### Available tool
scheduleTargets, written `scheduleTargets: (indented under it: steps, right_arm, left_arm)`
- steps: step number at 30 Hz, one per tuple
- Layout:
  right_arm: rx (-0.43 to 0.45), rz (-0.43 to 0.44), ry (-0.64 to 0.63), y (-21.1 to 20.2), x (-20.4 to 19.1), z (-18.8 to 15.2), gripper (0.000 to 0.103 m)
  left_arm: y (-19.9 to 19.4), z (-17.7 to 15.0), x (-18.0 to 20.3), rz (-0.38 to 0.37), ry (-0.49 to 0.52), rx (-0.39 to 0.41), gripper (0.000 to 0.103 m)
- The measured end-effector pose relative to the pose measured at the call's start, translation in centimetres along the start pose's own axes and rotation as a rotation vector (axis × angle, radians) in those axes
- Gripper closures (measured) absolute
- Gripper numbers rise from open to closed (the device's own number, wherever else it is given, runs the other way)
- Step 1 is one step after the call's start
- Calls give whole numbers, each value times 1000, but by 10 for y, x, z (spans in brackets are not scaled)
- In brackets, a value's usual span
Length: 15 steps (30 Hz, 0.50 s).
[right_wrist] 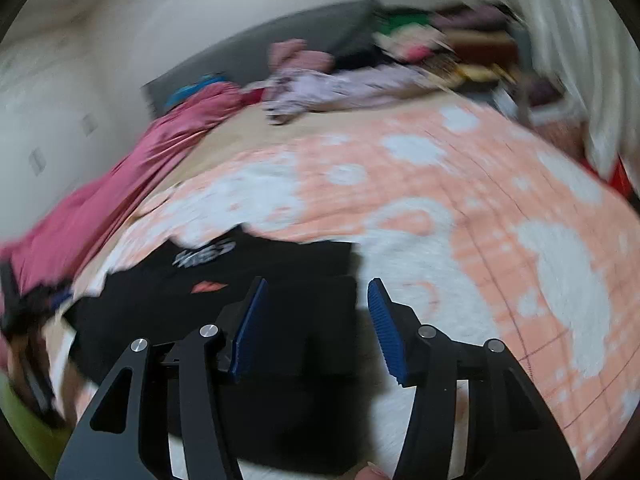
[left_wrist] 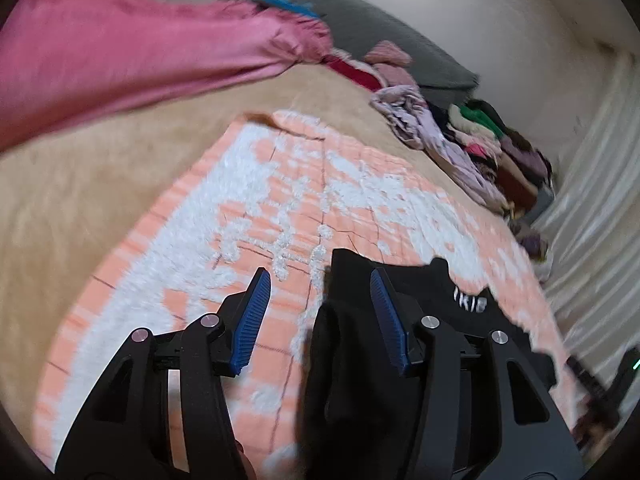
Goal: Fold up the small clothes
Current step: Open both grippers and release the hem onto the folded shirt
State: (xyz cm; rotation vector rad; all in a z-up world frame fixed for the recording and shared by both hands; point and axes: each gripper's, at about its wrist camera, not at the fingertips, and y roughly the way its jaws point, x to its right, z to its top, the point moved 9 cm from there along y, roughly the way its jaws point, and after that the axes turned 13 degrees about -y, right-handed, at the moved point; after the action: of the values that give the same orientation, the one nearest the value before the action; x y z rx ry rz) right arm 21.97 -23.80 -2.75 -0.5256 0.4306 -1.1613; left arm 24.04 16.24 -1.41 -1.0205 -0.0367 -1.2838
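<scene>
The left gripper [left_wrist: 320, 316] has its jaws parted, and a bunched edge of the black garment [left_wrist: 448, 304] hangs loose in the gap, close against the inner face of the right-hand blue pad [left_wrist: 387, 320] without being pinched, so far as the blurred left wrist view shows. The right gripper [right_wrist: 316, 328] also stands with its jaws apart; under the gap lie the garment's right edge and the bedcover beside it, and neither pad presses on the cloth. The black garment [right_wrist: 240, 304] lies near the front edge of the bed, spread mostly flat on a peach and white blanket [right_wrist: 460, 216], with a pale printed logo [right_wrist: 204, 257] and a small orange mark [right_wrist: 208, 287] facing up; its lower part looks doubled over on itself. In the left wrist view white lettering [left_wrist: 470, 300] shows on the cloth just past the right finger. Beyond the blanket lies a tan bed sheet [left_wrist: 100, 184]. A long pink cloth [left_wrist: 132, 56] stretches across the left side of the bed toward the far end. Further back, a heap of mixed clothes [left_wrist: 480, 148], lilac, green, maroon and pink, runs along the far edge in front of a dark grey headboard [left_wrist: 384, 36]. Pale curtains [left_wrist: 592, 216] hang on the right, and a plain light wall [right_wrist: 100, 60] stands behind.
</scene>
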Motion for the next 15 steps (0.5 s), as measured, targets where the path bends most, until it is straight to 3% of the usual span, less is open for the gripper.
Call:
scheduleTargets:
  steps: [2,6,8,11,15]
  right_arm:
    - [-6,53,-84,-6,-32,-2,57]
    - [-67,162,-219,-3,-92,-20,80]
    - [-105,206,-270,3,-117,-32,86]
    - [-147,245,-315,14,-142,-46,86]
    - [-216,267,-329,31,-161,-61,86]
  left_arm:
    - [-7,-8,5,-11,29,-16,60]
    - [-18,-37,29,-38,134,-54,60]
    - [-21,-59,41,-49,199,-75,60]
    - [-19,-96,56,-73,296,-127,60]
    - [-2,-130,61,-48,372,-190,60]
